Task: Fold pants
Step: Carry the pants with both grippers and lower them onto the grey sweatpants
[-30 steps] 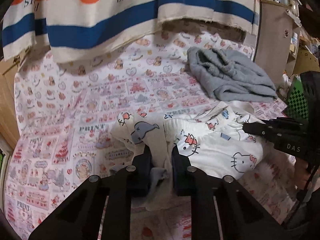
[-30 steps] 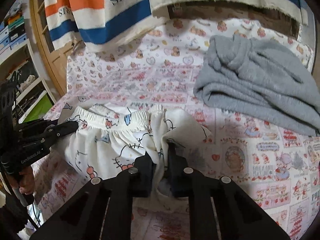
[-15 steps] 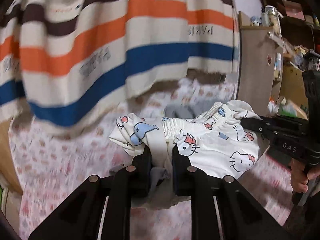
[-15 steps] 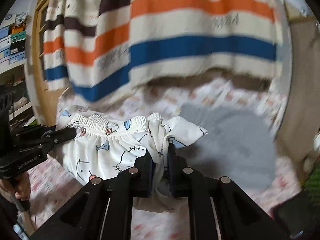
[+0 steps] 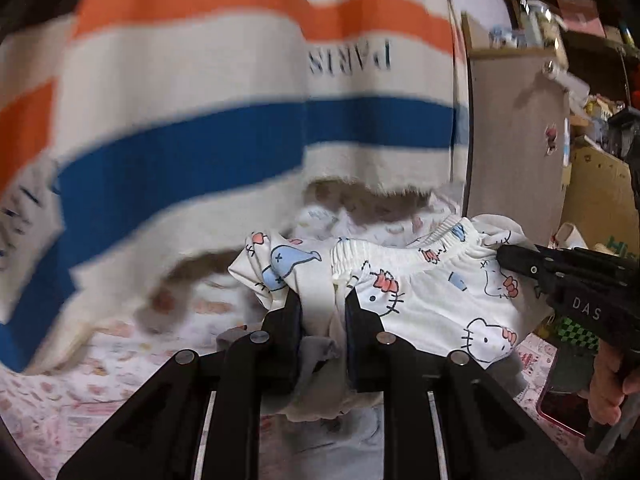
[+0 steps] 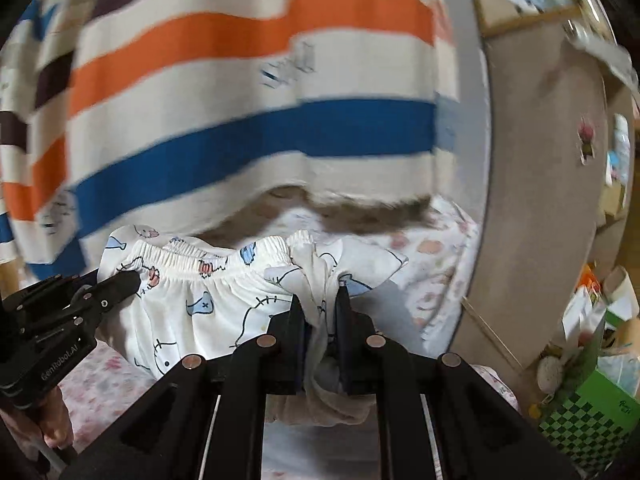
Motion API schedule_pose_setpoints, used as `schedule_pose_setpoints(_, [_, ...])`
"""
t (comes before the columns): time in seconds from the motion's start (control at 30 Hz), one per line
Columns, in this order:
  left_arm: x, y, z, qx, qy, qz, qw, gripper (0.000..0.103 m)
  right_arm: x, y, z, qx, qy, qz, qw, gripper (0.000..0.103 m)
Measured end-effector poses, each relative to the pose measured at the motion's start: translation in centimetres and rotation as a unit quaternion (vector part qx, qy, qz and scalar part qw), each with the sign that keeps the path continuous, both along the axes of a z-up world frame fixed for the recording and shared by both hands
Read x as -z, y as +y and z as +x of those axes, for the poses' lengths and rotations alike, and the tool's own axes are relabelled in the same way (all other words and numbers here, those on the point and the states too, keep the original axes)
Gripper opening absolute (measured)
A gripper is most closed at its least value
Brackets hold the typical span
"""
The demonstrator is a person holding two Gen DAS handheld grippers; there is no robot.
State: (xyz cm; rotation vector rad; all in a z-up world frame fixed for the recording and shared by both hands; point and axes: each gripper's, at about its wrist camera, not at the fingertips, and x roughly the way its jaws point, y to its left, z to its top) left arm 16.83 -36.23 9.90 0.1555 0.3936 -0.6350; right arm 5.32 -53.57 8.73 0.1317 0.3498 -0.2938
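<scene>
The white cartoon-print pants [image 5: 432, 300] hang in the air between both grippers, waistband stretched across the top. My left gripper [image 5: 318, 312] is shut on one waistband corner. My right gripper [image 6: 318, 308] is shut on the other corner; the pants [image 6: 208, 304] spread to its left. Each gripper shows in the other's view: the right one [image 5: 504, 258] at the right, the left one [image 6: 132, 280] at the left. The pants legs hang below, hidden.
A striped orange, blue and white cloth [image 5: 224, 120] hangs close behind. The patterned bed cover [image 5: 80, 392] lies below. A brown cabinet [image 6: 536, 200] stands at the right, with a green checkered box [image 6: 580, 420] and clutter beside it.
Both grippers have lifted the pants off the bed and tilted upward. The bed and the grey garment have dropped out of sight; the striped cloth fills the view.
</scene>
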Motion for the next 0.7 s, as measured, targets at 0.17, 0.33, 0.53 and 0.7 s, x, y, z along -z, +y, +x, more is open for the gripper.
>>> schedule_pose_setpoints(0.17, [3.8,-2.9,1.8,-0.006,0.015,0.056,0.9983,0.021,3.5,-3.1,3.3,0.013,0.054,0.040,0.998,0.013])
schedule_pose_setpoints(0.33, [5.5,-3.1,2.8,-0.021,0.030,0.080,0.9961,0.048,6.0,-4.1,5.1,0.028,0.085,0.032,0.995,0.031])
schedule_pose_setpoints(0.53, [4.9,-0.7,3.6,-0.044,0.033,0.058,0.9968,0.084,6.3,-4.3,4.6,0.048,0.074,0.006,0.996,0.075])
schedule_pose_setpoints(0.7, [3.6,1.9,1.7,-0.041,0.006,0.035,0.9985,0.095,5.2,-2.8,2.6,0.035,0.032,-0.016,0.999,0.088])
